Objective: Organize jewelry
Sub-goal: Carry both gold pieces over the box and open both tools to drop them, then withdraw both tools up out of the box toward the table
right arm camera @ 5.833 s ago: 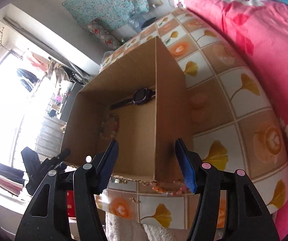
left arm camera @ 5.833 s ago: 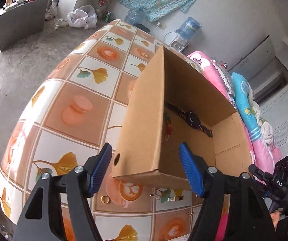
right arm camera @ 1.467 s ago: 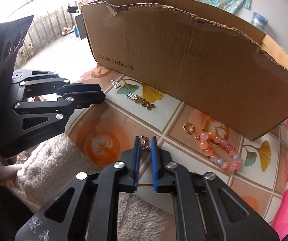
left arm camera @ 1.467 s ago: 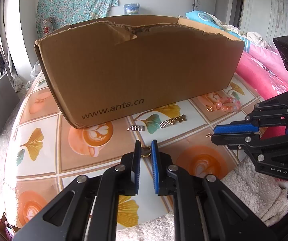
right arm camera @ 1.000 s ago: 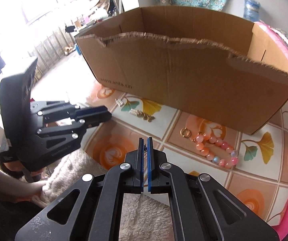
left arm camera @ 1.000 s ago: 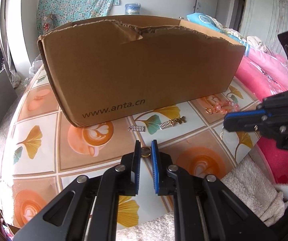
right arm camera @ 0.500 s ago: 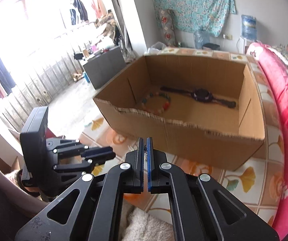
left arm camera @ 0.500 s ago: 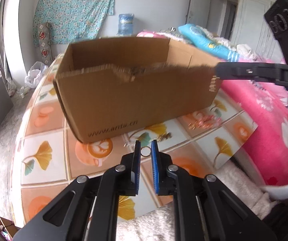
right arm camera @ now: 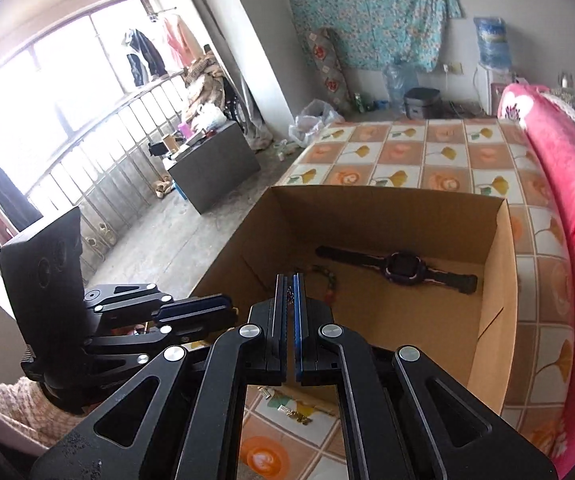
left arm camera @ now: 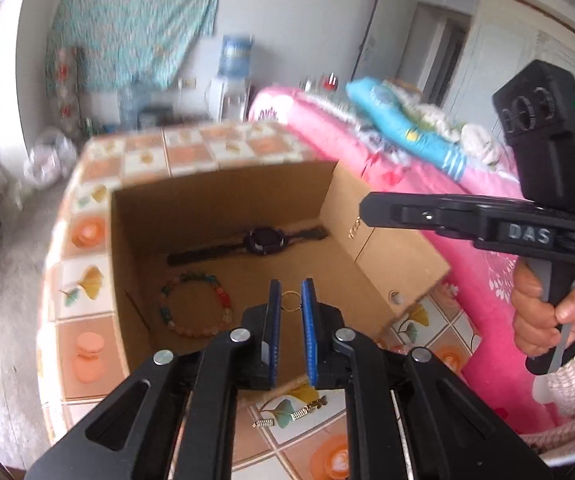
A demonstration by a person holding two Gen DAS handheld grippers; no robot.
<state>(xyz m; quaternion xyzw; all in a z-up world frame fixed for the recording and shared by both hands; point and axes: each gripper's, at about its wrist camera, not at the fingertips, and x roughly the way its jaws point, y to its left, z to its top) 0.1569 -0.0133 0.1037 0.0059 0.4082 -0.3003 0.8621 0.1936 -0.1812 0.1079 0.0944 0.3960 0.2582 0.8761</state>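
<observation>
Closest in, the left gripper (left arm camera: pixel 291 296) pinches a small gold ring (left arm camera: pixel 290 301) at its blue tips, above the near part of the open cardboard box (left arm camera: pixel 223 188). The right gripper (right arm camera: pixel 290 294) is clamped almost flat on a thin chain piece (right arm camera: pixel 289 293), barely visible, also over the box. If either releases too near the front wall, the piece could fall outside among the clips (left arm camera: pixel 302 413) lying on the tiled tabletop (left arm camera: pixel 87 232) beneath the left gripper. Just ahead lies a beaded bracelet (left arm camera: pixel 195 304); a dropped chain might tangle in it. Farther in rests a black watch (left arm camera: pixel 263 240).
</observation>
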